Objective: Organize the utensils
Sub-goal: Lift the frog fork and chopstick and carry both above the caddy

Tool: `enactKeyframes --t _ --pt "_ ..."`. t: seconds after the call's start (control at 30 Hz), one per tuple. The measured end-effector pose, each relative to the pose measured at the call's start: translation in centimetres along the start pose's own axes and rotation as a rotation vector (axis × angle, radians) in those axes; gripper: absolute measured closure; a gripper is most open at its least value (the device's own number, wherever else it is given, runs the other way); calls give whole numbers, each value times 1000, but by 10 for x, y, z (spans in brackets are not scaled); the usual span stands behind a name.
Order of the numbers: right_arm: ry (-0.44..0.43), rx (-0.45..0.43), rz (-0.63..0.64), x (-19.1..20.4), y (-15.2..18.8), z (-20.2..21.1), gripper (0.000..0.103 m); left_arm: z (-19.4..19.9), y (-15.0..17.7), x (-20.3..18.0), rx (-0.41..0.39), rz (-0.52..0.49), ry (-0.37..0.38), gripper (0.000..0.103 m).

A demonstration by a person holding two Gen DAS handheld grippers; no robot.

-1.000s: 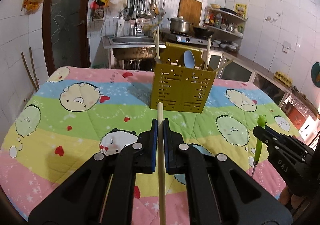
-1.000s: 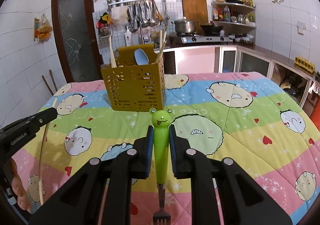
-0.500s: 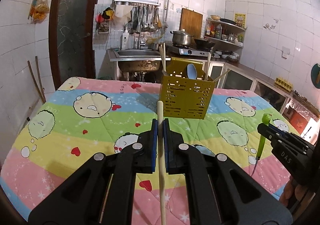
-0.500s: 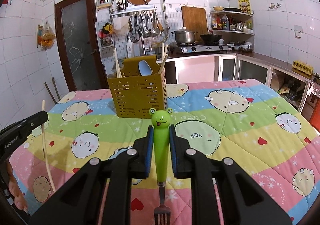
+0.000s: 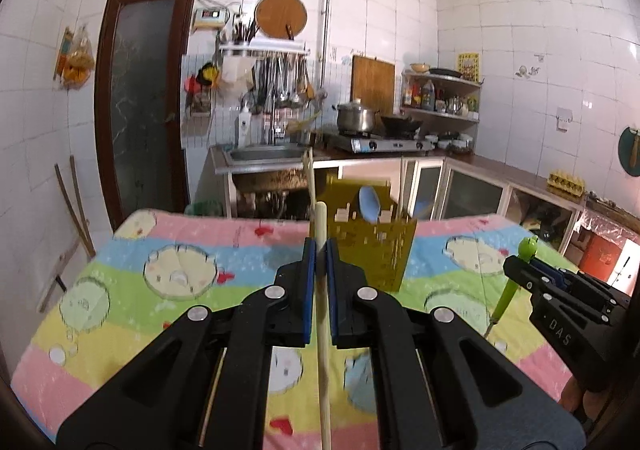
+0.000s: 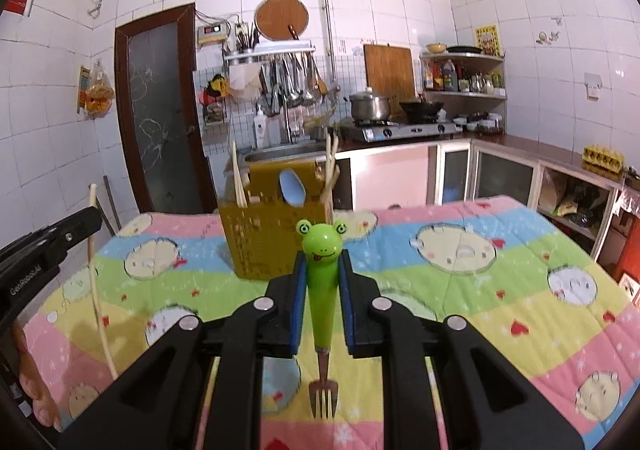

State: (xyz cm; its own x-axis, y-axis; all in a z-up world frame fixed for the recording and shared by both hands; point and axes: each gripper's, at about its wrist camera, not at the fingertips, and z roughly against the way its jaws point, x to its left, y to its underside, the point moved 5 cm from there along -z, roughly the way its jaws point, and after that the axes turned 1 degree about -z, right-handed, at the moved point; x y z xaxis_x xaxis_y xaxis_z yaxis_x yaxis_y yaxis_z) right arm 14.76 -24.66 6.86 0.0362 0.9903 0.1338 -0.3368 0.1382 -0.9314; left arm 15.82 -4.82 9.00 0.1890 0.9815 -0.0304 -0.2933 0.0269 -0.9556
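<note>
Your left gripper (image 5: 320, 250) is clamped on a chopstick (image 5: 323, 330), and your right gripper (image 6: 323, 270) pinches the frog fork (image 6: 322, 270) by its handle, tines hanging toward you. The caddy (image 6: 276, 238) stands ahead on the quilt (image 6: 500, 262). Bring one utensil at a time over its rim, upright, clear of the spoon (image 6: 292, 187), before letting go.

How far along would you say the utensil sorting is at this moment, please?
Partly done: the yellow caddy already holds a blue spoon and several chopsticks. In hand: the left gripper is shut on a single chopstick, and the right gripper is shut on the frog-handled fork. Left to do: both are above the quilted table, not yet in the caddy.
</note>
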Motion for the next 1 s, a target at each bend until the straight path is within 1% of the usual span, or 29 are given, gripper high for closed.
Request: enactKeyframes --t 0.2,0.23,0.4,0.5,0.6,0.73,0.8,0.93,1.0 --pt "-16 -87 24 12 -57 -9 87 -20 -53 -11 -85 -33 -10 99" --pt "-17 -102 25 14 -67 -11 87 -27 -65 -12 -104 -33 -8 99" --pt "-29 -175 9 17 -117 -27 87 -50 -107 -14 -165 -28 -14 99" --pt "-41 -189 -14 16 -140 -45 87 -65 -135 -9 -209 4 -7 99" --pt "-45 -192 -27 18 -154 -63 87 -87 -159 -3 -246 49 12 99" --pt "-46 -194 -33 22 -164 -89 87 -122 -172 0 -259 77 3 99" --pt "-49 -191 -32 25 -164 -100 87 -144 -172 0 -246 86 3 99" --pt "-56 -169 -31 26 -157 -125 87 -173 -159 -3 -217 90 16 99" --pt "-62 -143 -34 26 -149 -137 87 -184 -147 -4 -206 86 14 99"
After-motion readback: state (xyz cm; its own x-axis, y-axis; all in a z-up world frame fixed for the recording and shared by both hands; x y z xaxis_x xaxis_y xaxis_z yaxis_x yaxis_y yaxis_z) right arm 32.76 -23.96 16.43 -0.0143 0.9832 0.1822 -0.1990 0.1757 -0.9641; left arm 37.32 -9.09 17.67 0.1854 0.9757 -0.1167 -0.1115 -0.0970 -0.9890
